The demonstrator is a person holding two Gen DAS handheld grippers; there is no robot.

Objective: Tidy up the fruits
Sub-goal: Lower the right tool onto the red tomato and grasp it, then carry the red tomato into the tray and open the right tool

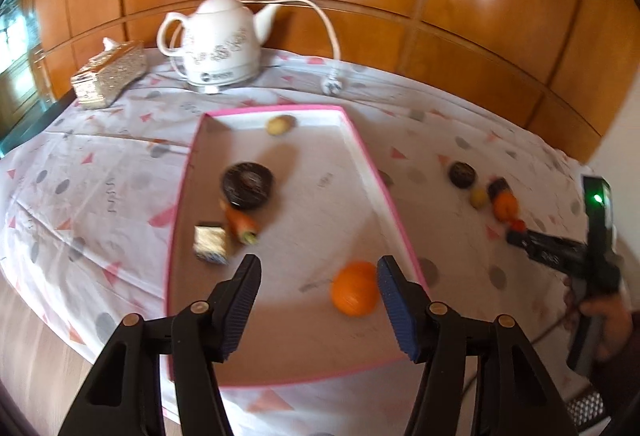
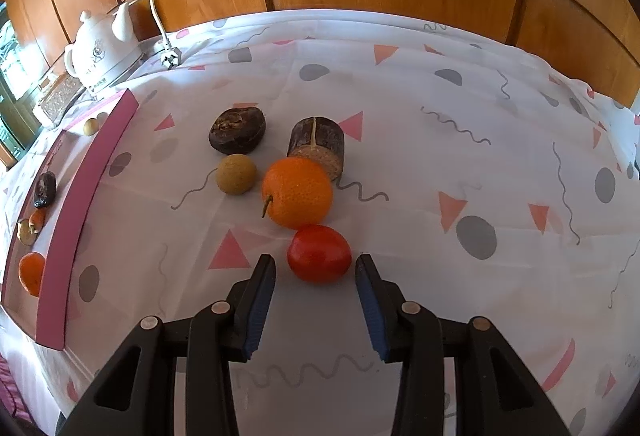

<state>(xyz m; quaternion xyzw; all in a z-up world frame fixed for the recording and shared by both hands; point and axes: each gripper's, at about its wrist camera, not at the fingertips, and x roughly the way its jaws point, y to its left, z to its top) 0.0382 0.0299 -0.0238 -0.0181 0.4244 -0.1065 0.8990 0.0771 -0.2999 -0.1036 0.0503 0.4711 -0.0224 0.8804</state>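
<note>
A pink-rimmed tray (image 1: pixel 362 144) lies on the patterned cloth and also shows in the right wrist view (image 2: pixel 86 192). It holds an orange (image 1: pixel 355 289), a carrot piece (image 1: pixel 242 224), a dark round fruit (image 1: pixel 248 185), a small cube (image 1: pixel 210 241) and a small tan fruit (image 1: pixel 281 124). My left gripper (image 1: pixel 318 268) is open and empty above the tray, the orange beside its right finger. My right gripper (image 2: pixel 316 264) is open, its tips on either side of a red tomato (image 2: pixel 319 253), apart from it. Behind it lie a second orange (image 2: pixel 297 192), a tan round fruit (image 2: pixel 236 174), a dark round fruit (image 2: pixel 237 130) and a brown cylinder (image 2: pixel 318 146).
A white kettle (image 1: pixel 222 40) with cord and plug (image 1: pixel 331 86) stands at the table's back, next to a glittery tissue box (image 1: pixel 108 74). A wooden panelled wall runs behind. The table's front edge lies under my left gripper.
</note>
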